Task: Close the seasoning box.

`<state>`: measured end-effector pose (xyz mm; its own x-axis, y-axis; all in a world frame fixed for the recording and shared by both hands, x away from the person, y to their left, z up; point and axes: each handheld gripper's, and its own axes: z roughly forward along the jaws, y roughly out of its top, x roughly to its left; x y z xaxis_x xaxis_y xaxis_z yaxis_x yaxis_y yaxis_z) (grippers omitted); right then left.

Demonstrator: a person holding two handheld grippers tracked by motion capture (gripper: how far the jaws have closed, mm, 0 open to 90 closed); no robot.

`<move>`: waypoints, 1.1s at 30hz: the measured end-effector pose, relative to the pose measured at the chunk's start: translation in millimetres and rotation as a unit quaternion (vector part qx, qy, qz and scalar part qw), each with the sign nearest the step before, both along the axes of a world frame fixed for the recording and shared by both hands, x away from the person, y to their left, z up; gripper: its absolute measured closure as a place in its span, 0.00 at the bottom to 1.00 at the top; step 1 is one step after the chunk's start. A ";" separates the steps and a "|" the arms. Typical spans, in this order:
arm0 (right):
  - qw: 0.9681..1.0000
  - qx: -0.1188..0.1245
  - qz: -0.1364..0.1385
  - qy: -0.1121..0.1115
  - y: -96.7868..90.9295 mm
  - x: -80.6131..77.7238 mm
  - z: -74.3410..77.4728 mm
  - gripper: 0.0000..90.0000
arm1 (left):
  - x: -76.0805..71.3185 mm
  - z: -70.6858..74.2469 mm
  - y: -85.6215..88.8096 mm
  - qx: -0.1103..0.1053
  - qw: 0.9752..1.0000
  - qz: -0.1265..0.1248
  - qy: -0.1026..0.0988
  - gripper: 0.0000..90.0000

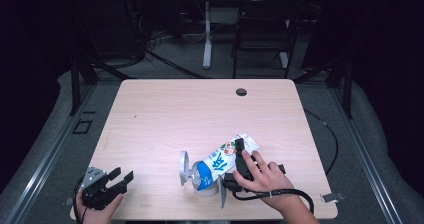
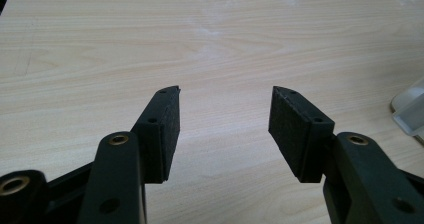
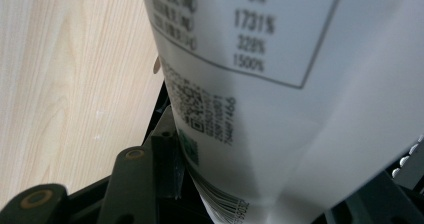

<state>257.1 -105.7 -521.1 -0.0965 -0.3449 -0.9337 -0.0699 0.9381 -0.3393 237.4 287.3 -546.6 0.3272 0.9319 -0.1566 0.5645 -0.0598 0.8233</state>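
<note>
While right tongs (image 1: 239, 159) grip milk carton (image 1: 225, 160) near its folded top, carton tilts with lower end in clear holder (image 1: 200, 176) at front of tabletop (image 1: 165, 119) — risk: slick printed wall (image 3: 280, 114) slides between pads, carton drops or twists. Holder light, may tip or skid if carton is pushed sideways. Left tongs (image 2: 224, 126) wide apart, holding nothing, near tabletop's front left corner — too far off to steady holder.

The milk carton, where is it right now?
In the high view the milk carton is tilted near the table's front edge, right of middle, clamped in the right gripper.
</note>
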 end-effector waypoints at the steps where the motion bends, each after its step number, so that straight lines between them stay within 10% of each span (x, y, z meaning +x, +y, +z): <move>1: 1.000 0.000 0.001 -0.001 0.0 0.0 0.0 0.55 | 0.0 0.0 0.0 0.000 1.000 0.000 0.000 0.52; 33: 1.000 0.001 0.008 -0.005 0.7 -0.8 2.5 0.59 | -0.1 0.1 0.5 0.000 1.000 0.002 0.001 0.52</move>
<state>256.3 -105.0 -518.6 -0.0816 -0.3451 -0.9350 -0.0808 0.9373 -0.3389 237.3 287.7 -546.5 0.3237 0.9328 -0.1584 0.5668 -0.0571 0.8219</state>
